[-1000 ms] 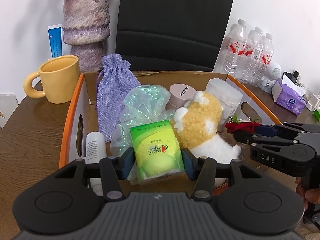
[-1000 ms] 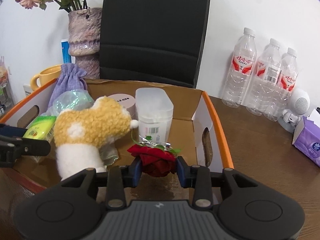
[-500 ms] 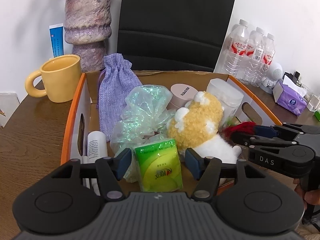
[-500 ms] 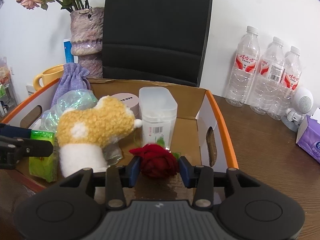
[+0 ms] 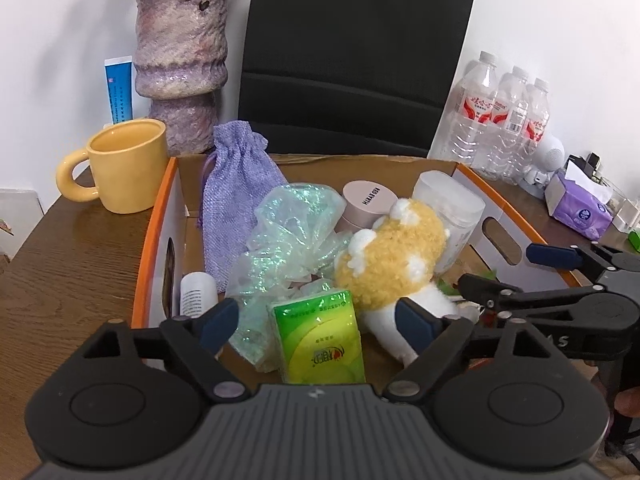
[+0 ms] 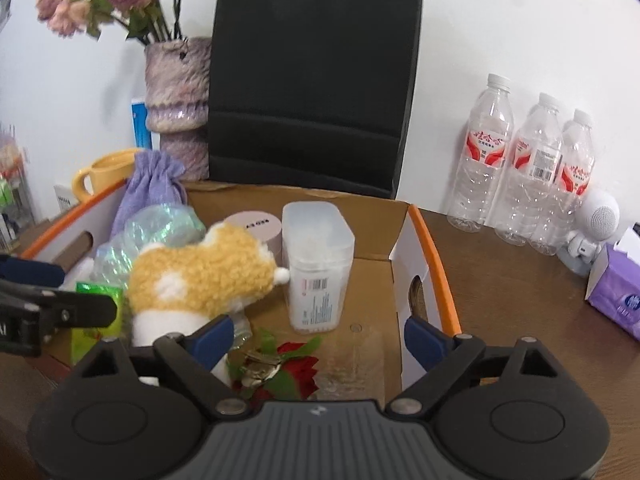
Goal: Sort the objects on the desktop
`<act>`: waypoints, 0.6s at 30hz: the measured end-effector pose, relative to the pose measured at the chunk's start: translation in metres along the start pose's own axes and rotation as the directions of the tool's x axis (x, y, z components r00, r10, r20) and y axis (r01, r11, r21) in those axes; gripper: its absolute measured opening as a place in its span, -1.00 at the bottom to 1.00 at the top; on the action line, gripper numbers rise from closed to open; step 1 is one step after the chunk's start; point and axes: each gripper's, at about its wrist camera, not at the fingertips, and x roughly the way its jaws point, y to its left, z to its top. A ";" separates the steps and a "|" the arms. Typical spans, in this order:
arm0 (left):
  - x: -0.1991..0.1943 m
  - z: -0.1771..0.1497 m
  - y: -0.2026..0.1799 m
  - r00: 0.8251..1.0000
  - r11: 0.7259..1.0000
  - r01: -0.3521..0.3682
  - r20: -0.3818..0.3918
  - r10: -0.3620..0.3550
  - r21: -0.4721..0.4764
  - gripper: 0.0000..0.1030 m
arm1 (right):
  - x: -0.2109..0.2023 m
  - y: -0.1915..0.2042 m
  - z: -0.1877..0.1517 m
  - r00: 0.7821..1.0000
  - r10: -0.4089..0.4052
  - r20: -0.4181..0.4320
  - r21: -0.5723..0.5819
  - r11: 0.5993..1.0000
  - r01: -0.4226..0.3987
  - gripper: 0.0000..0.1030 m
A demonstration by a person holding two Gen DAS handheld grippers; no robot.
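A cardboard box (image 5: 496,196) with orange rims holds the sorted things. A green tissue pack (image 5: 320,338) stands on the box floor between the wide-open jaws of my left gripper (image 5: 318,322), free of both pads. A red rose (image 6: 294,372) lies on the box floor below my open right gripper (image 6: 318,334). A yellow-and-white plush toy (image 5: 394,264), an iridescent bag (image 5: 292,236), a purple pouch (image 5: 236,200), a pink jar (image 5: 366,204) and a clear plastic container (image 6: 318,264) also sit in the box. The right gripper also shows in the left wrist view (image 5: 516,274).
A yellow mug (image 5: 120,164) and a purple vase (image 5: 180,64) stand left of the box. A black chair back (image 5: 352,52) is behind it. Three water bottles (image 6: 528,168), a small white speaker (image 6: 598,216) and a purple tissue box (image 6: 616,292) stand to the right.
Both grippers opened. The left let go of the green tissue pack, which now stands in the box. The right let go of the rose, which dropped to the box floor, and both pulled back.
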 end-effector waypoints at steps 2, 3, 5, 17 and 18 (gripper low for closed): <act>-0.002 0.001 0.000 1.000 1.000 -0.002 0.010 0.002 -0.004 0.96 | -0.001 -0.001 0.001 1.000 -0.004 0.004 0.007 1.000 0.004 0.80; -0.004 0.002 0.001 1.000 1.000 -0.001 0.015 0.001 -0.003 0.96 | -0.002 -0.002 0.001 1.000 -0.004 0.005 0.010 1.000 0.004 0.82; -0.005 0.003 0.002 1.000 1.000 0.002 0.021 -0.002 -0.009 1.00 | -0.003 -0.004 0.002 1.000 0.002 0.008 0.021 1.000 -0.002 0.87; -0.013 0.006 0.004 0.999 0.999 -0.004 0.048 0.006 -0.036 1.00 | -0.012 -0.006 0.006 0.999 0.021 0.031 0.040 0.999 -0.022 1.00; -0.014 0.006 0.004 0.999 0.999 -0.005 0.052 0.007 -0.036 1.00 | -0.013 -0.006 0.007 0.999 0.022 0.033 0.042 0.999 -0.023 1.00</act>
